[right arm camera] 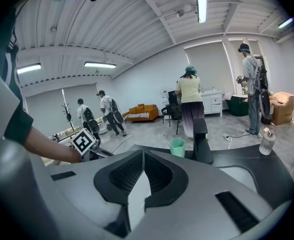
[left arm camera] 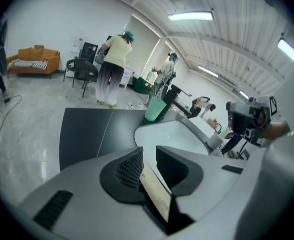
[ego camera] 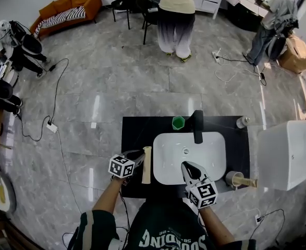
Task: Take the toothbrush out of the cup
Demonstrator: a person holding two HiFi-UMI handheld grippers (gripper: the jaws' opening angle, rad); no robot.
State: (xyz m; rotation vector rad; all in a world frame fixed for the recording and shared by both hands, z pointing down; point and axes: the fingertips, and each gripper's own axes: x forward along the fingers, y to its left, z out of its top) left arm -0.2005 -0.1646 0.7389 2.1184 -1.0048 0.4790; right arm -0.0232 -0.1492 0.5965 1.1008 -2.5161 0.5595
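A beige wooden toothbrush (ego camera: 146,164) lies along the black counter (ego camera: 137,132) just left of the white sink (ego camera: 189,155). My left gripper (ego camera: 138,156) hovers right beside it; in the left gripper view the handle (left arm camera: 156,194) shows between the parted jaws, with a gap to the right pad, so the gripper (left arm camera: 149,154) is open. The green cup (ego camera: 178,122) stands at the back by the black faucet (ego camera: 197,126), apart from both grippers. My right gripper (ego camera: 186,166) hangs over the sink's front part, its jaws (right arm camera: 143,156) shut on nothing.
A grey cup with a wooden-handled item (ego camera: 240,179) lies at the counter's front right. A small bottle (ego camera: 242,121) stands at the back right corner. A white cabinet (ego camera: 288,152) adjoins the counter on the right. Several people and cables are on the floor beyond.
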